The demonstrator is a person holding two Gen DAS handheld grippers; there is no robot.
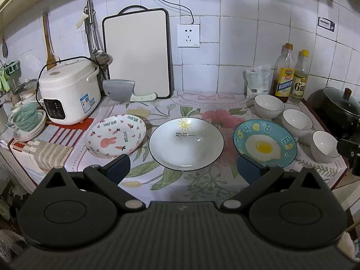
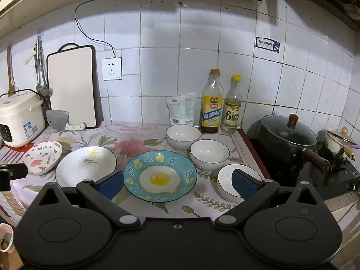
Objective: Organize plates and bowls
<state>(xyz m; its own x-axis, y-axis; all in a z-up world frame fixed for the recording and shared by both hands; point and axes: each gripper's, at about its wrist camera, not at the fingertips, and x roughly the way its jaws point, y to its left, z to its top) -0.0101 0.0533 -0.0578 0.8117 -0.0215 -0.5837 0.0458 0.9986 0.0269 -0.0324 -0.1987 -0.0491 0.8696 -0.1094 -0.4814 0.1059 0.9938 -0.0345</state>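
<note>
Plates (image 1: 186, 144) in both; small enamel pot (image 2: 337, 142) only right.

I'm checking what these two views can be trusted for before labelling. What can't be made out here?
- Near bowl: in the right wrist view, the right gripper's blue pad hides part of its inside.
- White sun plate: small print under the sun is too small to read fully in either view.
- Bunny plate: the left gripper body at the frame edge covers its near-left rim in the right wrist view.
- Black pot: cut off by the left wrist view's edge.
</note>
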